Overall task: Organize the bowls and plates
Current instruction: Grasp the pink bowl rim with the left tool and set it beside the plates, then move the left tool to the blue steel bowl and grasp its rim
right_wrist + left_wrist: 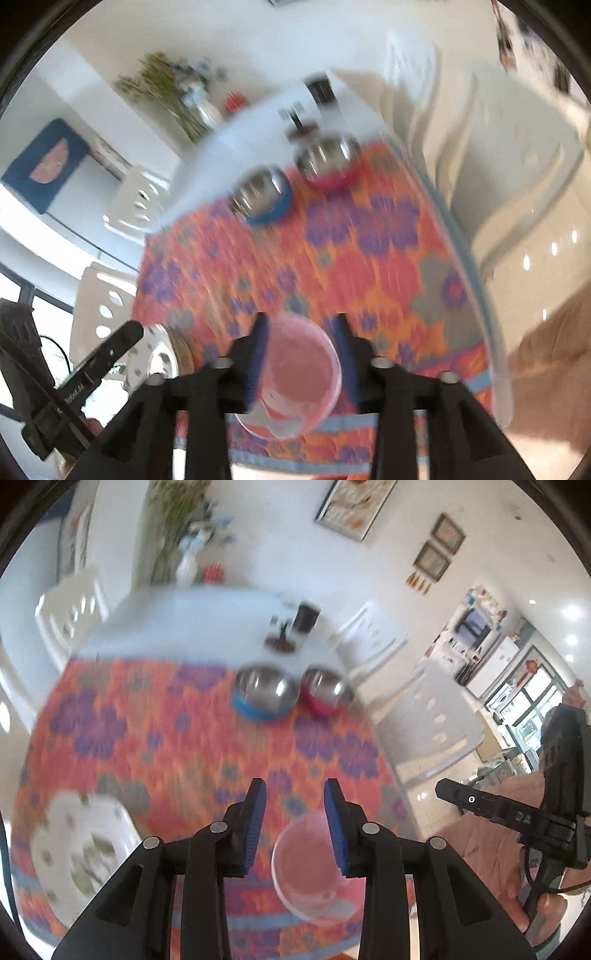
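A translucent pink bowl sits upright on the orange floral tablecloth near the table's front edge. My left gripper hangs above it, its blue pads apart and bare, the bowl showing below beside the right finger. My right gripper is also over the bowl with a wide gap; the bowl shows between its fingers, and the pads do not press on it. Further back stand a blue-based steel bowl and a red-based steel bowl. A white floral plate lies at the near left.
Both views are blurred. The other gripper shows at each view's edge, the right gripper and the left gripper. Beyond the cloth, a dark cup and a small stand sit on the white tabletop. White chairs surround the table.
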`<state>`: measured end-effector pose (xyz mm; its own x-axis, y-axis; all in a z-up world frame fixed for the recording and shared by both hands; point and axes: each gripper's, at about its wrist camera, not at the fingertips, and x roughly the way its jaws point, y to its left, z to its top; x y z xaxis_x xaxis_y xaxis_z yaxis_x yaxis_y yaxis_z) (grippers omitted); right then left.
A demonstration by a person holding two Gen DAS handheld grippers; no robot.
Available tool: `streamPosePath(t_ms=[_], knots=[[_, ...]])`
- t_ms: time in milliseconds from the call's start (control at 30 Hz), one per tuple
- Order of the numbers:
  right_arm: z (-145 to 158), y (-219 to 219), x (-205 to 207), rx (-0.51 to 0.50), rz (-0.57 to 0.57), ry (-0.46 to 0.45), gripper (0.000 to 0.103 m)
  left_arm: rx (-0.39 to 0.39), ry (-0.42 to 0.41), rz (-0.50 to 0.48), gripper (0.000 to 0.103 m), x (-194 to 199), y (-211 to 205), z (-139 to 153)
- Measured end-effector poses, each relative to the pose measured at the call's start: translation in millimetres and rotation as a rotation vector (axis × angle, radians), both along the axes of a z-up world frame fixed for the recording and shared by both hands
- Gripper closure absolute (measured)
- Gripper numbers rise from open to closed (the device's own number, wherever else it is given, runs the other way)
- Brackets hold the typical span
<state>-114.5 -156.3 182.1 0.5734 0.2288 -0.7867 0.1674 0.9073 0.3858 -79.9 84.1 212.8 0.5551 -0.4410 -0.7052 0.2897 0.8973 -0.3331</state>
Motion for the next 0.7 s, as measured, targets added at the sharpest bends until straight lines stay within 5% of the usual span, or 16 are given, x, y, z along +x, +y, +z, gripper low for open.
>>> streamPosePath(t_ms=[100, 300, 467, 700], knots=[[33, 12, 12, -0.068, 0.03, -0.108, 0.049, -0.011, -0.024, -0.027, 0.07, 20, -1, 17], [51, 16, 57, -0.066, 0.065, -0.153, 0.049, -0.017, -0.019, 0.0, 0.068, 77, 1, 28], [17, 6, 125, 0.024, 0.06, -0.046, 0.048, -0.053, 0.078, 0.018, 0.059, 142, 1, 2], [-63, 3, 206, 0.112, 0.051, 0.148, 0.048, -0.047, 0.275, 0.063, 0.059, 228, -7, -82]])
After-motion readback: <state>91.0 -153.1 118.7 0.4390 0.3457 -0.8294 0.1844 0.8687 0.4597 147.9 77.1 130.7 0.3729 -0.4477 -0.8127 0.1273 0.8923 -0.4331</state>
